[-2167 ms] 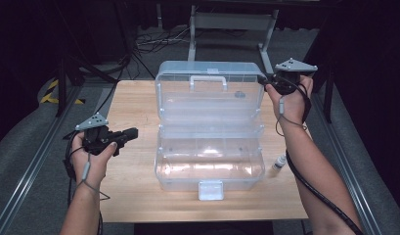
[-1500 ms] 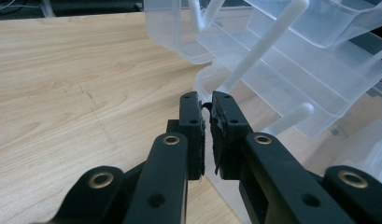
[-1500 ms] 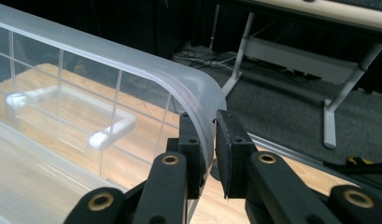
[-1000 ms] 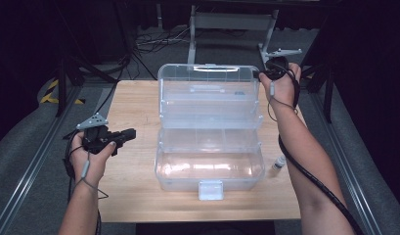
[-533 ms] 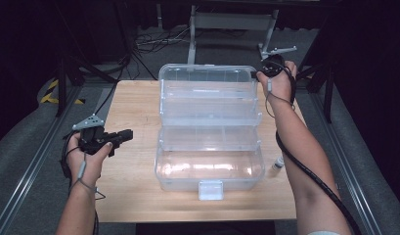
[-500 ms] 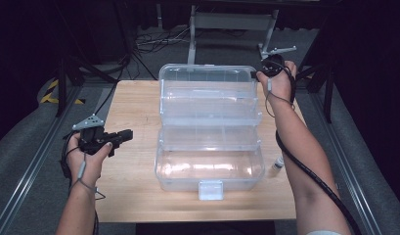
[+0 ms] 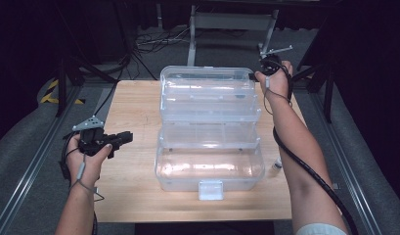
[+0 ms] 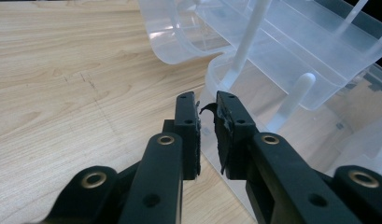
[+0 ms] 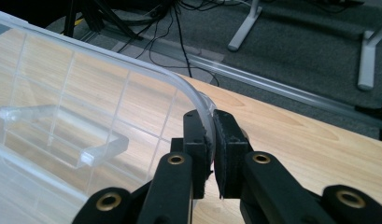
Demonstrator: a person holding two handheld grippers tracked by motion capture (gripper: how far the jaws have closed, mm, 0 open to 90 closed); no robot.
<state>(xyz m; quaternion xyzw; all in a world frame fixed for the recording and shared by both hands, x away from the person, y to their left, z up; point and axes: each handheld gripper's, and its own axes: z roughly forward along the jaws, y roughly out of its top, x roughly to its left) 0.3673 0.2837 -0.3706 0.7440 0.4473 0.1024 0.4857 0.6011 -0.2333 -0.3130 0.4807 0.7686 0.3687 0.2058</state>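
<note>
A clear plastic toolbox (image 7: 210, 169) stands in the middle of the wooden table (image 7: 134, 103), its lid (image 7: 207, 81) raised at the far side. A clear inner tray (image 7: 210, 110) sits between lid and base. My right gripper (image 7: 255, 76) is at the lid's far right corner, shut on the lid's rim (image 9: 146, 70); in the right gripper view the rim runs between its jaws (image 9: 211, 122). My left gripper (image 7: 125, 137) hovers left of the box, jaws nearly together with nothing in them (image 8: 206, 105), pointing at the box's left end (image 8: 254, 70).
A small pen-like object (image 7: 277, 165) lies on the table right of the box. The box's front latch (image 7: 211, 190) faces the near edge. Table legs and cables (image 7: 153, 39) lie on the floor beyond the far edge.
My right gripper has moved farther back and a little left with the lid's corner, and the lid has swung with it. The left gripper has barely moved.
</note>
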